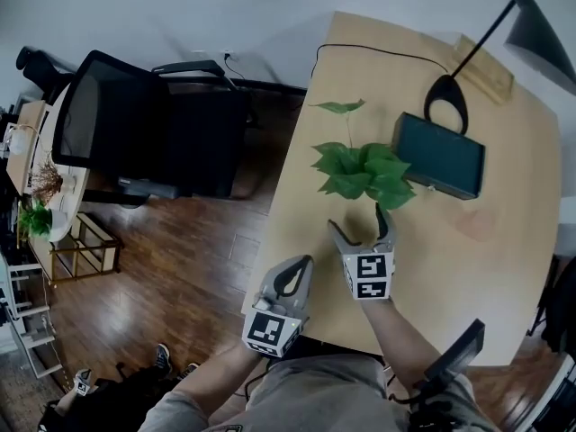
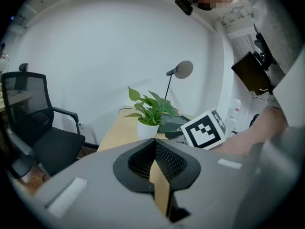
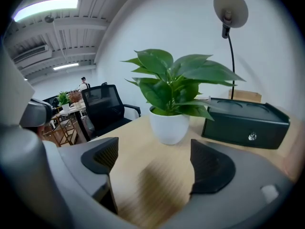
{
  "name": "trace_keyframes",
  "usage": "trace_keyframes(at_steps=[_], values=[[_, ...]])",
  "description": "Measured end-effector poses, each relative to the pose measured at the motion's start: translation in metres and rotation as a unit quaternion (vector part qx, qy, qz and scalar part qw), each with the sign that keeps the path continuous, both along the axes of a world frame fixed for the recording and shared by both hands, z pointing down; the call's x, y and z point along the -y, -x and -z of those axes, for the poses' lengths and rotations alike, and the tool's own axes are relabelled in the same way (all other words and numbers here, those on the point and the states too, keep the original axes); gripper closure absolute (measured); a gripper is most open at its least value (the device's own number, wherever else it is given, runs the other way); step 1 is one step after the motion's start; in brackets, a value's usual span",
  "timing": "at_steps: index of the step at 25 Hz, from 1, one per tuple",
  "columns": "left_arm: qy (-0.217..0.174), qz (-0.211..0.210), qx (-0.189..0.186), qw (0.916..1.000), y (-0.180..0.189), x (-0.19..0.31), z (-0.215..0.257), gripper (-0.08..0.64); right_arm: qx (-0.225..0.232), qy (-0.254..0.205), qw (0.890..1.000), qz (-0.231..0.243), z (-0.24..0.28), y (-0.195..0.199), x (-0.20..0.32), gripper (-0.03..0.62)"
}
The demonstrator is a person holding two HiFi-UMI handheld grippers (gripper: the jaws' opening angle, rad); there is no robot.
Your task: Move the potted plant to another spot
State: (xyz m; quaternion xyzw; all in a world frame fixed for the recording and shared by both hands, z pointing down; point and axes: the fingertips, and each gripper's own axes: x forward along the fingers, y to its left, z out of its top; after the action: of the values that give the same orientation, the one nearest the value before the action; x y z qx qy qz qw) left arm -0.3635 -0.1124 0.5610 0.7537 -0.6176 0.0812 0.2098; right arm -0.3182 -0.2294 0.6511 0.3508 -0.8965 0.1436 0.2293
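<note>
A leafy green plant (image 1: 364, 169) in a white pot (image 3: 169, 125) stands upright near the middle of the light wooden table (image 1: 468, 268). My right gripper (image 1: 360, 223) is open just in front of it, a short gap away, jaws spread to either side of the pot's line with nothing between them; the right gripper view shows its gripper (image 3: 155, 159) low over the tabletop. My left gripper (image 1: 290, 282) hovers at the table's near left edge, behind the right one. Its jaws meet with nothing held, and the left gripper view of the gripper (image 2: 155, 149) has the plant (image 2: 150, 109) farther off.
A dark green box (image 1: 439, 156) sits right beside the plant on its right. Behind it a black desk lamp (image 1: 447, 97) rises, with a wooden block (image 1: 486, 68) and a cable near the far edge. A black office chair (image 1: 135, 129) stands left of the table.
</note>
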Motion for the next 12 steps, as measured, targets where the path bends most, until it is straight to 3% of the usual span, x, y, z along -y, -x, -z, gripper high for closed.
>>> trace_keyframes(at_steps=[12], values=[[0.021,0.04,0.006,0.999,0.024,-0.015,0.003,0.566,-0.009,0.0,0.998,-0.059,-0.02,0.023,0.066,0.037]])
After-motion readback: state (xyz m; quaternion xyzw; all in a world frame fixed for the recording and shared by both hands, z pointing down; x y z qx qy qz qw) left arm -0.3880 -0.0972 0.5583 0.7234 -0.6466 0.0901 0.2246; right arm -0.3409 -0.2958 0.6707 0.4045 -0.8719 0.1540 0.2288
